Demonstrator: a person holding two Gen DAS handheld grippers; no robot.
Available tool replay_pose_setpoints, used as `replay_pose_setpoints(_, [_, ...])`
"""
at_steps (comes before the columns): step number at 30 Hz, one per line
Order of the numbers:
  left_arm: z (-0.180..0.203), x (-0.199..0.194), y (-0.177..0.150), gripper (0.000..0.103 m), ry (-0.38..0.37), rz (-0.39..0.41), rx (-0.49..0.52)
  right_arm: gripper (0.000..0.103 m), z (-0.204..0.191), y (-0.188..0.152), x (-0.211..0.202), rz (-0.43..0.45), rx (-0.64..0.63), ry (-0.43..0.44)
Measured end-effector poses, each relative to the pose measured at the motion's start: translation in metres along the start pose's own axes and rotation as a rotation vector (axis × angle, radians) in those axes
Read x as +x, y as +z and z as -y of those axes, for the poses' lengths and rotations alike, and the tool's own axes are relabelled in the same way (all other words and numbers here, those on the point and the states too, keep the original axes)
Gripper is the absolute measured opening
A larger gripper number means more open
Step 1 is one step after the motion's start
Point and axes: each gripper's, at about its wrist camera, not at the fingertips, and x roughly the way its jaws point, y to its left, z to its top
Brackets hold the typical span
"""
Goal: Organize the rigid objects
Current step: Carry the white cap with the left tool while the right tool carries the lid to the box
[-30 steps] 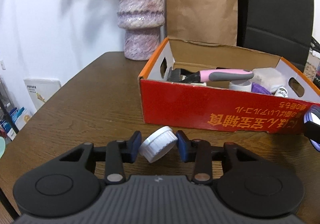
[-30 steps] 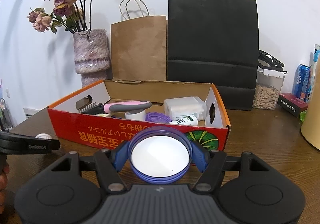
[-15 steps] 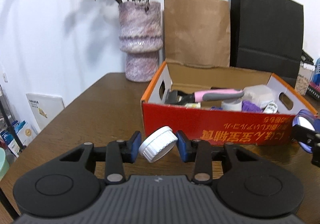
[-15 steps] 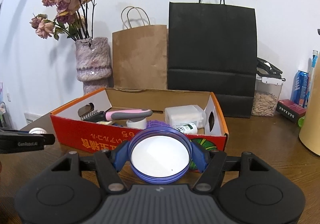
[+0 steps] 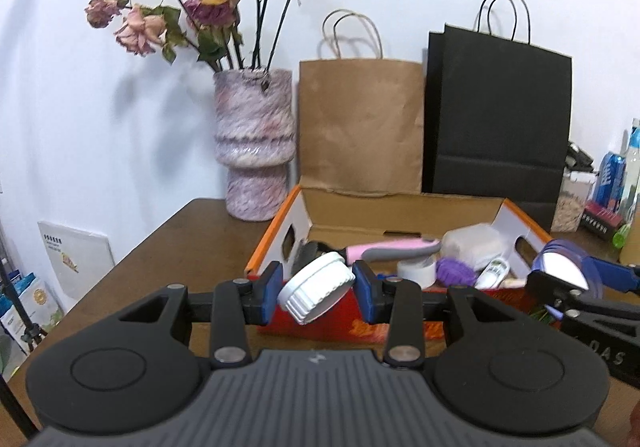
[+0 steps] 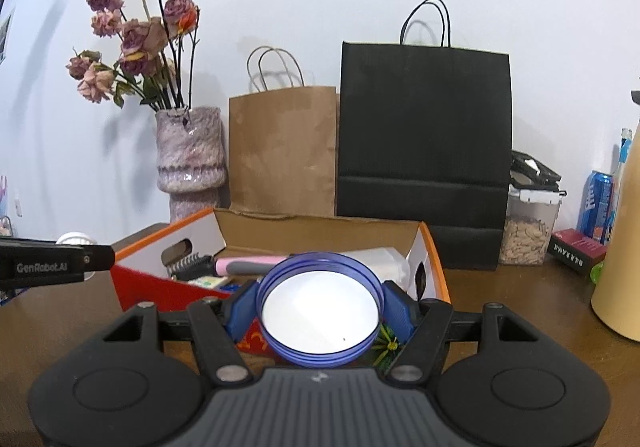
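Raised since a second ago, left gripper [image 5: 316,293] pinches a tilted white cap [image 5: 317,293] before the box [image 5: 404,321]; right gripper [image 6: 318,309] clamps a purple lid [image 6: 318,311]; cap may slip out

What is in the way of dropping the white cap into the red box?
Only the box's near wall. The left claw holds the white cap tilted, in front of the red box, about level with its front rim. Inside, a pink-handled brush, a tape roll and purple yarn fill the floor.
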Motion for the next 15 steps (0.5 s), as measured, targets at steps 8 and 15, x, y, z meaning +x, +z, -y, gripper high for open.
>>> replay_pose_setpoints(8, [0.017, 0.005, 0.013, 0.039, -0.022, 0.033, -0.021, 0.065, 0.007, 0.011, 0.009, 0.029, 0.017, -0.010])
replay_pose_setpoints(15, [0.029, 0.021, 0.022, 0.039, -0.026, 0.040, -0.035, 0.065, 0.012, 0.019, 0.024, 0.043, 0.006, -0.012])
